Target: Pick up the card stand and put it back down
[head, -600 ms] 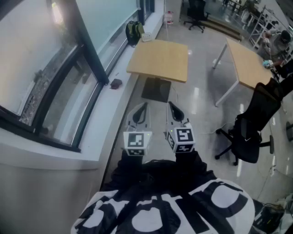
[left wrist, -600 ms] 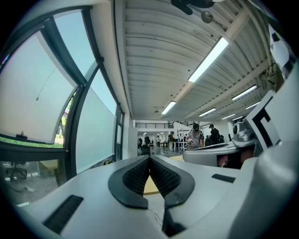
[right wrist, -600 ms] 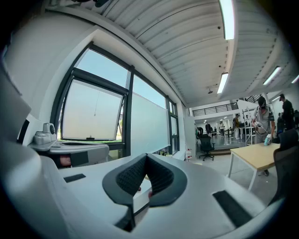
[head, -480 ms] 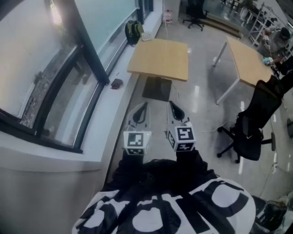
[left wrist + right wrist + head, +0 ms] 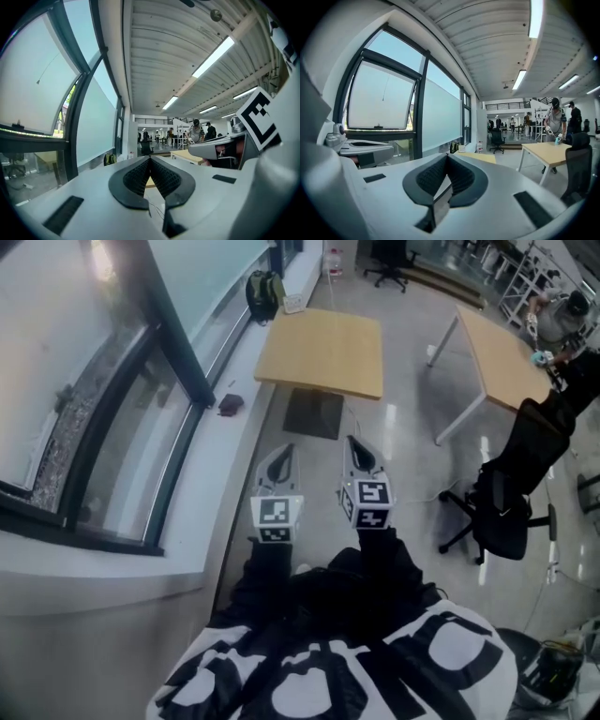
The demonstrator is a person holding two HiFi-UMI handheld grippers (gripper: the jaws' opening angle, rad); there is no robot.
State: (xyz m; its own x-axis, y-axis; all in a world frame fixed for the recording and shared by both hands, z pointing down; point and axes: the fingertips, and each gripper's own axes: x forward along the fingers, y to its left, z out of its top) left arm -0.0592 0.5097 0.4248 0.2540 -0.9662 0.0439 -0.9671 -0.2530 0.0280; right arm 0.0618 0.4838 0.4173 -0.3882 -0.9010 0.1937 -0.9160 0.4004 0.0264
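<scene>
Both tools sit a little higher in the head view than half a second ago, and the wooden surface beyond them has slid toward the far edge of the picture, as has the green backpack by the window.

No view shows the card stand, so I cannot tell where it is.

The left tool and the right tool are held side by side, close together but apart, out over the glossy floor. In the left gripper view the jaws are closed, their ribbed pads meeting at the tip with nothing between them. The right gripper view shows the same: jaws together at the tip, nothing held.

Behind the tools, nearest the camera, is the person's black-and-white patterned garment. To the left run a pale window ledge and the dark-framed window; a small dark object lies on the ledge. A second wooden surface stands far right, with a black office chair nearer on that side. People stand far off in the room.
</scene>
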